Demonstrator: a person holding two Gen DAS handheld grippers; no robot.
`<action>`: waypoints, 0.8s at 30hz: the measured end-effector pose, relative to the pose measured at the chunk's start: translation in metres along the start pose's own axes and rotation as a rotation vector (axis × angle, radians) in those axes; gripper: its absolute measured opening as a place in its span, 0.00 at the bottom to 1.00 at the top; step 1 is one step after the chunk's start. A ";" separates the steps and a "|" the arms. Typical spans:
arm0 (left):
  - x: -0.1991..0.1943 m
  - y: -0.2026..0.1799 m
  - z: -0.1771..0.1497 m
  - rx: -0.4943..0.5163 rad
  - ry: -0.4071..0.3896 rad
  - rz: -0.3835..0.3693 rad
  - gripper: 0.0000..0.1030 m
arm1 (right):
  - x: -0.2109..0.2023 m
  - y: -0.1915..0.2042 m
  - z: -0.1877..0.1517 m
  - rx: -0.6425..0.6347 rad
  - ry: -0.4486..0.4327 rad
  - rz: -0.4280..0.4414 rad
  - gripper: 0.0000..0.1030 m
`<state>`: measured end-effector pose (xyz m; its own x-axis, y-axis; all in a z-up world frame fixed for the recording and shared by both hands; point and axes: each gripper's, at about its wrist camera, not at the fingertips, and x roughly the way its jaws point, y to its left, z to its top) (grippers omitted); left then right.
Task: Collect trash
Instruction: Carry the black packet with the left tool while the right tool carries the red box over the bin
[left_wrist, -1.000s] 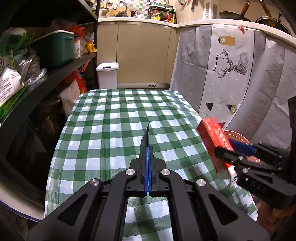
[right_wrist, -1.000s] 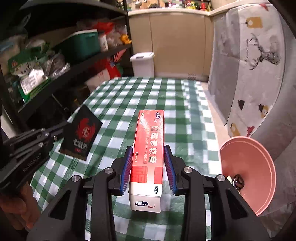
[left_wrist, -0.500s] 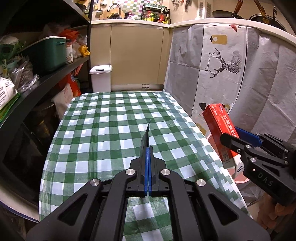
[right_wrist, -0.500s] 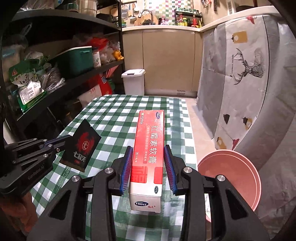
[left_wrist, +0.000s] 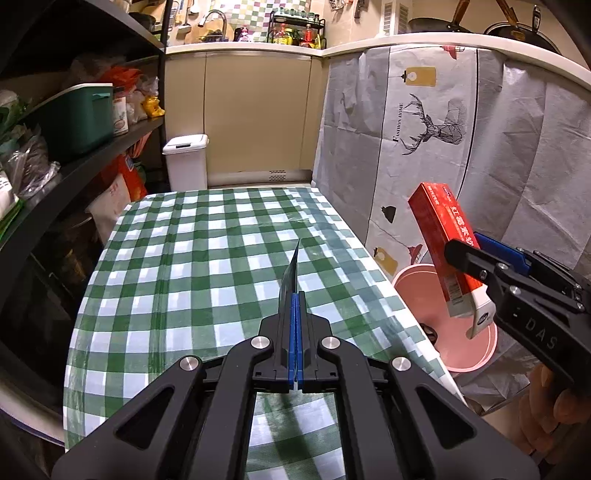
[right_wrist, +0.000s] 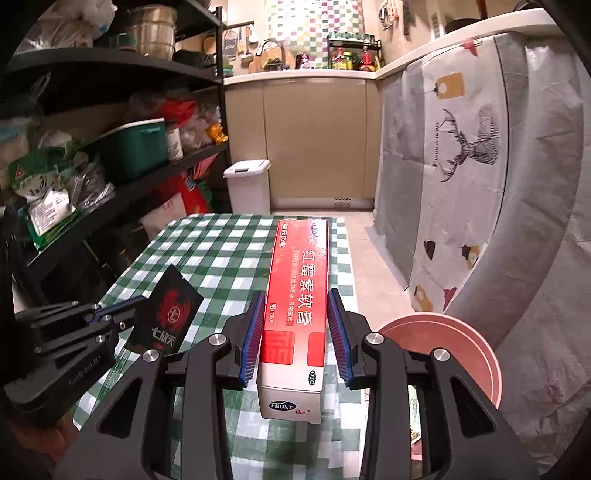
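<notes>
A: Where is the box (right_wrist: 297, 306)?
B: Between the blue pads of the right gripper (right_wrist: 296, 334), clamped on its long sides. Its white end juts back toward the camera; the red length runs forward past the fingertips, over the checked table (right_wrist: 221, 251).
A: And from the other side?
B: The box (left_wrist: 445, 245) tilts, far end up, near end low over the pink bin (left_wrist: 465, 354) beside the table (left_wrist: 192, 266).
A: The left gripper (left_wrist: 295, 306)?
B: Pressed fully together on a thin black packet (left_wrist: 291, 273), seen edge-on pointing forward. The right view shows the packet's (right_wrist: 166, 314) face, red emblem, sticking out of those tips above the table.
</notes>
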<state>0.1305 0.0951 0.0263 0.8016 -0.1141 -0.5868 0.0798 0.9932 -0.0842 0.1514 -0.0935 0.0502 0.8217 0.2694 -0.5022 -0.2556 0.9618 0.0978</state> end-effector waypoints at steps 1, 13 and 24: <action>0.001 -0.002 0.001 0.001 0.002 -0.002 0.00 | 0.000 -0.003 0.001 0.006 0.001 -0.002 0.34; 0.012 -0.025 0.004 0.019 0.018 -0.013 0.00 | -0.001 -0.031 0.003 0.039 0.002 -0.043 0.34; 0.023 -0.059 0.012 0.038 0.018 -0.060 0.00 | -0.009 -0.071 0.004 0.086 0.008 -0.091 0.34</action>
<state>0.1510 0.0345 0.0276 0.7840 -0.1733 -0.5960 0.1497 0.9847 -0.0895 0.1644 -0.1639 0.0516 0.8354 0.1803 -0.5192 -0.1348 0.9830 0.1245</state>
